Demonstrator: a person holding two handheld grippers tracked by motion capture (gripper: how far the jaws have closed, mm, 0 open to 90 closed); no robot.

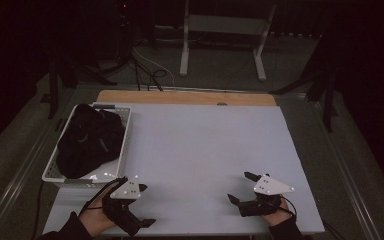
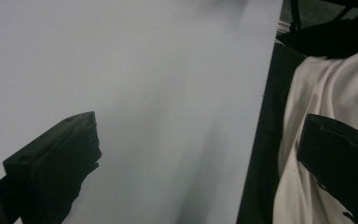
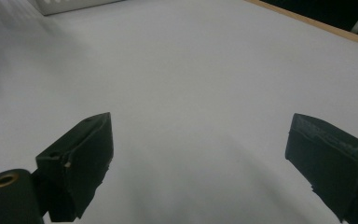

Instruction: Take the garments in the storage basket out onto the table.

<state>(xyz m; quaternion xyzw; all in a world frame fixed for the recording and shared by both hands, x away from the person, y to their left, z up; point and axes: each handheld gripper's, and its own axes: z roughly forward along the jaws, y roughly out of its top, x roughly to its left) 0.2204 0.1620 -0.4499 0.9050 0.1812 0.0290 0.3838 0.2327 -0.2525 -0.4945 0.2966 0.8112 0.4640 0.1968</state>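
we see the left gripper (image 1: 136, 206) low at the near-left corner of the white table (image 1: 205, 150), held in a hand (image 1: 96, 216), jaws spread wide with nothing between them. in the left gripper view its jaws stand far apart over bare white surface and the table's near edge, with pale cloth (image 2: 326, 116) of the person's clothing beyond that edge. the right gripper (image 1: 242, 187) sits near the near-right corner, jaws also wide and empty, pointing left across the table; its own view shows bare white top between the jaws. a white basket (image 1: 125, 145) with dark clothes (image 1: 87, 140) piled in it stands at the table's left side, just beyond the left gripper, well apart from the right one, touched by neither. a wooden strip (image 1: 180, 97) runs along the far edge. we can read no labels or writing.
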